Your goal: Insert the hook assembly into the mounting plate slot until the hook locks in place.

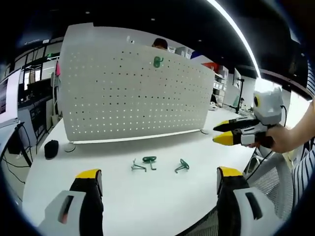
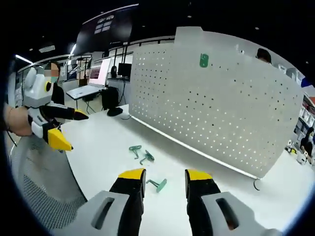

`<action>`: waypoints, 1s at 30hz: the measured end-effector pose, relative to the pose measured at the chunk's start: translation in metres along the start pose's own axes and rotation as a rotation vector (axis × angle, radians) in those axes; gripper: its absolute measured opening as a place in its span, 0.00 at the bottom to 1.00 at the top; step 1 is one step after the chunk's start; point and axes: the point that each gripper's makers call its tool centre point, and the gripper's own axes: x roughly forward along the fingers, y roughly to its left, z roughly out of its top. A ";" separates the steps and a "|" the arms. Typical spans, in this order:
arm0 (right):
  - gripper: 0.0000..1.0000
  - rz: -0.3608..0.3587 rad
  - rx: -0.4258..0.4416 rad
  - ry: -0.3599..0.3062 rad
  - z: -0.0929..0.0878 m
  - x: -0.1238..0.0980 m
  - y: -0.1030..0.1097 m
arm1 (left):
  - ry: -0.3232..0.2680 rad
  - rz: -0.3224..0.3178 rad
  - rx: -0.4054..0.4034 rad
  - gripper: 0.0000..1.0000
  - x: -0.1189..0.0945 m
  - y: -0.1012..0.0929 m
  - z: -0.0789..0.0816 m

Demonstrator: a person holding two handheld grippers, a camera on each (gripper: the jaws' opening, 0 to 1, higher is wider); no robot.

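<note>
A white pegboard mounting plate stands upright on the white table. One green hook hangs near its top. Three loose green hooks lie on the table in front of it, also seen from the right gripper view. My left gripper is wide open above the near table edge, holding nothing. My right gripper hovers open to the right, short of the nearest hook, with a hand around it.
A black object lies by the plate's left end. A mesh chair sits at the table's near edge. Round feet support the plate. Desks and monitors stand behind.
</note>
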 end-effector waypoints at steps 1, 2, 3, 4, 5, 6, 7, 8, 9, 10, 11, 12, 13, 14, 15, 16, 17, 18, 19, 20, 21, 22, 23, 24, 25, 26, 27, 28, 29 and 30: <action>0.30 0.003 0.001 0.003 -0.002 0.000 0.001 | 0.003 0.000 -0.002 0.99 0.000 0.000 0.000; 0.30 0.012 -0.004 0.013 -0.003 0.000 0.003 | 0.003 -0.001 -0.004 0.99 0.000 0.000 0.000; 0.30 0.015 -0.010 0.017 -0.004 0.000 0.003 | 0.007 -0.003 -0.004 0.99 0.000 -0.001 -0.001; 0.30 0.016 -0.012 0.023 -0.006 -0.001 0.004 | 0.015 -0.009 0.000 0.99 0.001 -0.002 -0.002; 0.31 0.019 -0.003 0.026 -0.007 -0.001 0.004 | 0.024 -0.012 0.003 0.99 0.002 -0.003 -0.004; 0.31 0.025 0.008 0.029 -0.008 -0.001 0.006 | 0.033 -0.015 0.003 0.99 0.002 -0.004 -0.005; 0.31 0.033 0.007 0.037 -0.010 -0.002 0.008 | 0.037 -0.018 0.001 1.00 0.002 -0.004 -0.006; 0.31 0.033 0.000 0.041 -0.011 -0.002 0.009 | 0.043 -0.020 -0.004 1.00 0.002 -0.005 -0.007; 0.31 0.036 -0.002 0.047 -0.014 -0.003 0.010 | 0.049 -0.021 -0.007 1.00 0.002 -0.005 -0.008; 0.31 0.045 0.005 0.055 -0.016 -0.003 0.012 | 0.055 -0.022 -0.009 1.00 0.002 -0.005 -0.009; 0.31 0.052 0.011 0.064 -0.019 -0.004 0.014 | 0.057 -0.021 -0.010 1.00 0.003 -0.004 -0.010; 0.32 0.058 0.013 0.071 -0.021 -0.004 0.016 | 0.058 -0.021 -0.013 1.00 0.003 -0.004 -0.010; 0.32 0.065 0.013 0.076 -0.023 -0.004 0.018 | 0.059 -0.021 -0.014 1.00 0.002 -0.004 -0.010; 0.32 0.072 0.010 0.081 -0.025 -0.004 0.020 | 0.060 -0.020 -0.014 1.00 0.002 -0.004 -0.010; 0.32 0.079 0.005 0.086 -0.026 -0.004 0.022 | 0.060 -0.018 -0.013 1.00 0.002 -0.004 -0.010; 0.32 0.090 -0.012 0.097 -0.029 -0.003 0.024 | 0.060 -0.016 -0.011 1.00 0.002 -0.004 -0.010; 0.32 0.096 -0.013 0.102 -0.031 -0.002 0.026 | 0.058 -0.016 -0.013 1.00 0.002 -0.003 -0.010; 0.32 0.106 -0.009 0.106 -0.032 0.001 0.028 | 0.054 -0.016 -0.015 0.99 0.001 -0.003 -0.009; 0.32 0.116 -0.009 0.111 -0.033 0.003 0.031 | 0.051 -0.015 -0.015 0.99 0.001 -0.003 -0.009; 0.32 0.130 -0.010 0.126 -0.034 0.006 0.035 | 0.051 -0.015 -0.014 0.99 0.001 -0.003 -0.009; 0.31 0.138 -0.015 0.125 -0.033 0.009 0.037 | 0.052 -0.015 -0.014 0.99 0.001 -0.002 -0.009; 0.31 0.156 -0.025 0.129 -0.033 0.013 0.042 | 0.053 -0.016 -0.015 0.99 0.002 -0.002 -0.010; 0.30 0.167 -0.027 0.135 -0.033 0.016 0.045 | 0.055 -0.016 -0.016 0.99 0.002 -0.002 -0.010; 0.30 0.189 -0.027 0.142 -0.033 0.021 0.050 | 0.056 -0.015 -0.014 0.99 0.002 -0.002 -0.010; 0.29 0.196 -0.033 0.148 -0.033 0.024 0.053 | 0.057 -0.015 -0.014 0.98 0.002 -0.002 -0.010; 0.28 0.212 -0.047 0.150 -0.032 0.030 0.057 | 0.056 -0.014 -0.013 0.98 0.002 -0.002 -0.010; 0.28 0.227 -0.052 0.156 -0.032 0.034 0.061 | 0.054 -0.013 -0.013 0.98 0.002 -0.002 -0.010; 0.28 0.237 -0.060 0.163 -0.031 0.038 0.063 | 0.053 -0.012 -0.015 0.98 0.002 -0.002 -0.010; 0.28 0.252 -0.071 0.162 -0.029 0.044 0.068 | 0.053 -0.011 -0.016 0.98 0.002 -0.001 -0.010; 0.28 0.270 -0.074 0.162 -0.028 0.048 0.071 | 0.054 -0.009 -0.018 0.98 0.001 -0.001 -0.010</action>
